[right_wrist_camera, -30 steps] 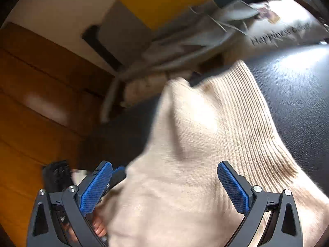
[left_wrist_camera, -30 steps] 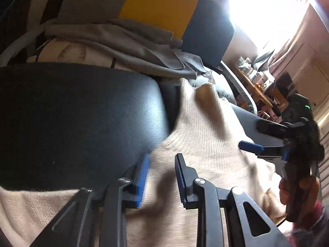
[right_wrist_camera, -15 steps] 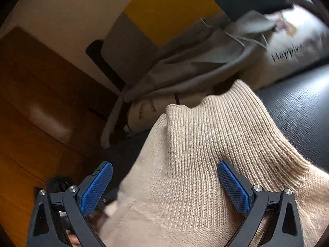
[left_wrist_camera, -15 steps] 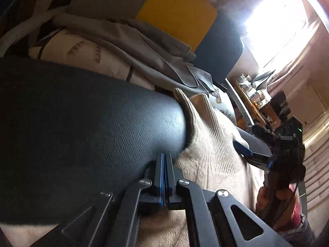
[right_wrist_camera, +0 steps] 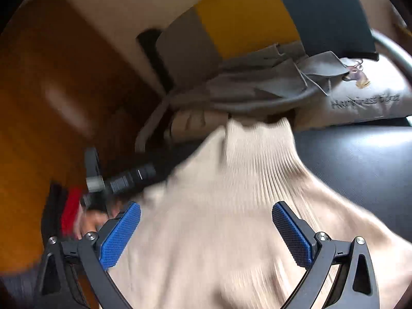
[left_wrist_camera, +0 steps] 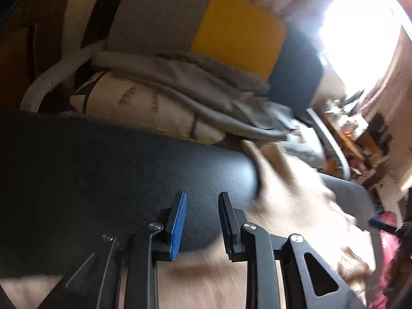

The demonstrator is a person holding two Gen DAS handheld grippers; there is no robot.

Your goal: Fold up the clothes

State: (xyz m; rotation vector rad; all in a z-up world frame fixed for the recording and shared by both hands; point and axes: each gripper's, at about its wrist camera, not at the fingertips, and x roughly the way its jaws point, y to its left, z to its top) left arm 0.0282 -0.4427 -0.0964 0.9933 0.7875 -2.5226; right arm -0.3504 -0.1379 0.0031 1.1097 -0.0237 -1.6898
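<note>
A cream ribbed knit sweater (right_wrist_camera: 237, 206) lies on a black leather seat (right_wrist_camera: 360, 159), its collar end toward the cushions. My right gripper (right_wrist_camera: 206, 231) is open wide just above the sweater, holding nothing. In the left wrist view the sweater (left_wrist_camera: 296, 219) is blurred and spreads to the right over the seat (left_wrist_camera: 103, 180). My left gripper (left_wrist_camera: 200, 221) is open with a narrow gap, empty, over the seat at the sweater's edge. The left gripper's body also shows in the right wrist view (right_wrist_camera: 123, 177).
A grey garment (left_wrist_camera: 206, 97) is draped over printed cushions (left_wrist_camera: 144, 108) at the back of the seat. Behind stands a grey, yellow and dark blue cushion (left_wrist_camera: 231, 33). A white cushion with lettering (right_wrist_camera: 365, 97) lies at the right. A cluttered table (left_wrist_camera: 360, 139) stands beyond.
My left gripper was shut on the sweater's edge half a second ago and has now opened and let it go. The sweater has dropped flatter. My right gripper stayed open.
</note>
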